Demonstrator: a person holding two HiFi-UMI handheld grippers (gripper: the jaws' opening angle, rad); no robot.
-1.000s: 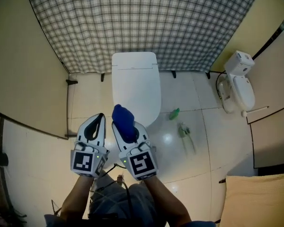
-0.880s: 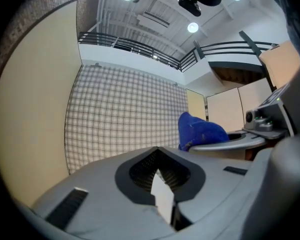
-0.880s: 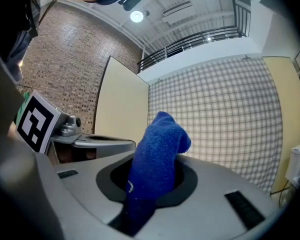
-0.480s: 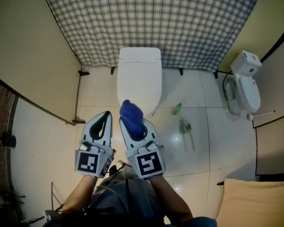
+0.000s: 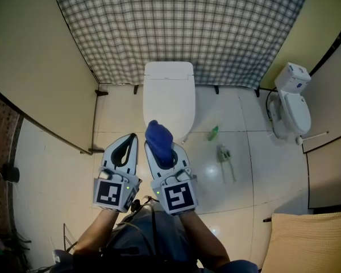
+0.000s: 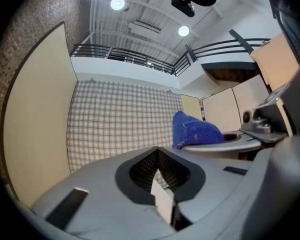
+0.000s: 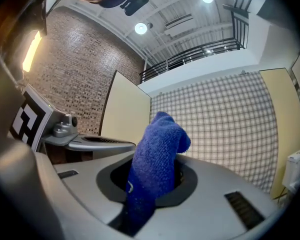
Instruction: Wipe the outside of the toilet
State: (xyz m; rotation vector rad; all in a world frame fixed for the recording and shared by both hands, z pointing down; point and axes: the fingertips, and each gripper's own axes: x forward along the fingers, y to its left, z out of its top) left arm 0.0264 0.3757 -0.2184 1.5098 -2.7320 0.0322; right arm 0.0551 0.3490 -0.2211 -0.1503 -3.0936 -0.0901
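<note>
Seemingly smooth and glossy, the white toilet [image 5: 168, 98] is seen from above with its lid down, on pale, shiny floor tiles [image 5: 113, 118]. Its long axis runs from the checked backdrop [image 5: 182, 27] towards the person, with the squared rear end against the backdrop and the rounded front pointing at the two grippers. The right hand-held gripper [image 5: 159, 151] is clamped on a blue cloth [image 5: 159, 142]. In the right gripper view this cloth [image 7: 157, 164] shows a nubbly, looped pile. It stands up out of the grey, matte jaws of the right hand-held gripper [image 7: 152, 186], with its top folded over to one side. In the head view the cloth overlaps the toilet's front edge, but whether the two touch cannot be told. The left hand-held gripper [image 5: 125, 147] is held just beside the right one. In its own view the jaws of the left hand-held gripper [image 6: 159, 156] are pressed together with nothing between them, leaving only a ribbed, diamond-shaped hollow. Each gripper carries a cube with a black-and-white square marker [image 5: 178, 196]. A small green bottle [image 5: 213, 132] and a brush-like tool [image 5: 223, 154] lie on the tiles to the right of the toilet. A second white toilet [image 5: 292, 101] stands well apart at the right edge. Plain beige panels [image 5: 40, 67] flank the scene.
</note>
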